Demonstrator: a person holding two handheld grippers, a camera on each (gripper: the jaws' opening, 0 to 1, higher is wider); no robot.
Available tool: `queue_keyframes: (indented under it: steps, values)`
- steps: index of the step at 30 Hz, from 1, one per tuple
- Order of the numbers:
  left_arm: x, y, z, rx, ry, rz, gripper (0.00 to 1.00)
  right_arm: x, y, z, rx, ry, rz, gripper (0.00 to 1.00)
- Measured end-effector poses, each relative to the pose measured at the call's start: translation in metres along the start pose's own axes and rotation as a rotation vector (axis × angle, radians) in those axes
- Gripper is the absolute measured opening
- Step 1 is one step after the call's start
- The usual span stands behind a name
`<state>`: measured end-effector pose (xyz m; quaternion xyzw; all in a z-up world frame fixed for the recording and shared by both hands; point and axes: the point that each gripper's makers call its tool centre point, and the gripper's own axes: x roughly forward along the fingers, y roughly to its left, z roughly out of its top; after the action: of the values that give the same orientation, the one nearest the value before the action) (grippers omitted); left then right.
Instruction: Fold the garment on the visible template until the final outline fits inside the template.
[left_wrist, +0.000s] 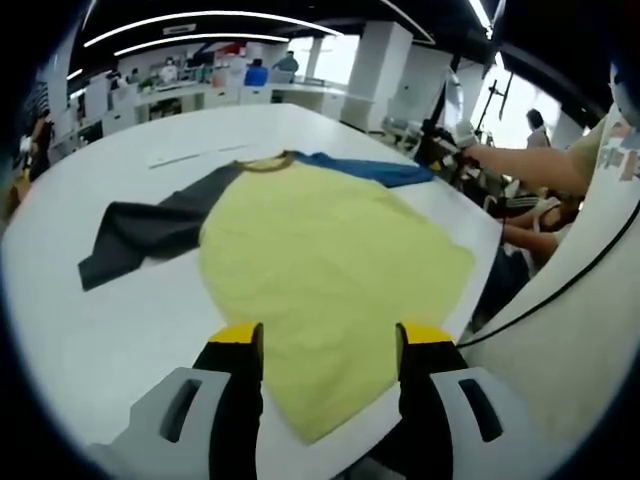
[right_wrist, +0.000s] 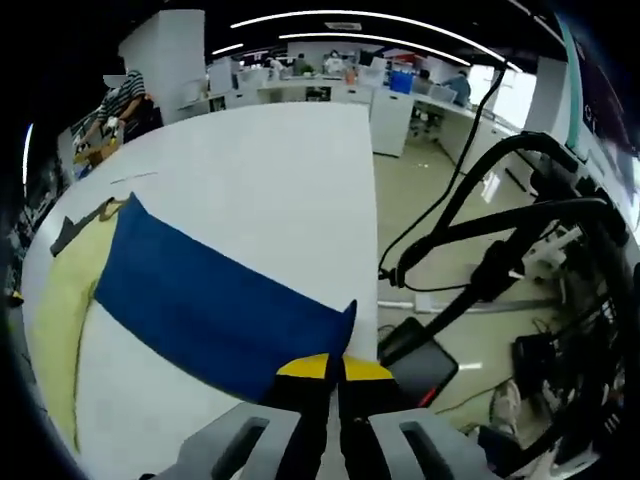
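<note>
Here, your right gripper (right_wrist: 334, 368) has its yellow-tipped jaws pressed together at the cuff edge of the blue sleeve (right_wrist: 215, 305), apparently pinching the cloth near the table's (right_wrist: 270, 170) edge. The sleeve stretches flat across the white top toward the shirt's yellow body. Your left gripper (left_wrist: 330, 340) hangs with jaws wide apart, gripping nothing, just above the yellow hem of the shirt (left_wrist: 320, 250). The shirt lies spread on the table, its dark grey sleeve (left_wrist: 150, 230) reaching away on the far side. A person's arm (left_wrist: 525, 165) shows beyond the table
</note>
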<state>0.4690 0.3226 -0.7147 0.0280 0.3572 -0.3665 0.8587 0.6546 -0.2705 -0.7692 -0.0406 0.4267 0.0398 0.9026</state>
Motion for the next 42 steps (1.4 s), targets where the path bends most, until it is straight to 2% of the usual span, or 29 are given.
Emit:
queue_keyframes:
  steps: [3, 6, 10, 18, 23, 30, 36, 37, 42]
  values:
    - [0.001, 0.0, 0.001, 0.0, 0.0, -0.002, 0.5, -0.001, -0.004, 0.006, 0.008, -0.017, -0.004, 0.0]
    - [0.002, 0.0, 0.002, 0.002, -0.001, -0.006, 0.5, 0.004, -0.005, -0.003, 0.016, 0.021, 0.005, 0.0]
    - [0.002, -0.001, 0.003, 0.003, -0.004, -0.008, 0.5, 0.006, -0.003, -0.008, 0.022, 0.031, 0.008, 0.0]
    - [0.0, 0.002, -0.002, -0.008, 0.002, -0.002, 0.5, 0.002, 0.003, -0.008, 0.028, 0.024, -0.004, 0.0]
    - [0.001, 0.002, -0.001, -0.01, 0.001, -0.003, 0.5, 0.003, 0.006, -0.007, 0.081, 0.015, 0.01, 0.03]
    - [0.001, 0.002, -0.002, -0.012, 0.002, -0.003, 0.5, 0.009, 0.002, -0.013, 0.063, 0.048, 0.003, 0.03]
    - [0.001, 0.003, 0.0, -0.01, 0.0, -0.006, 0.5, 0.009, 0.001, -0.008, 0.06, 0.034, 0.011, 0.0]
    - [0.001, 0.003, 0.0, -0.008, -0.001, -0.006, 0.5, 0.006, 0.001, -0.004, 0.091, 0.015, 0.012, 0.0]
    - [0.001, 0.003, -0.001, -0.002, 0.001, -0.009, 0.5, -0.001, 0.001, 0.002, 0.114, -0.001, 0.018, 0.0]
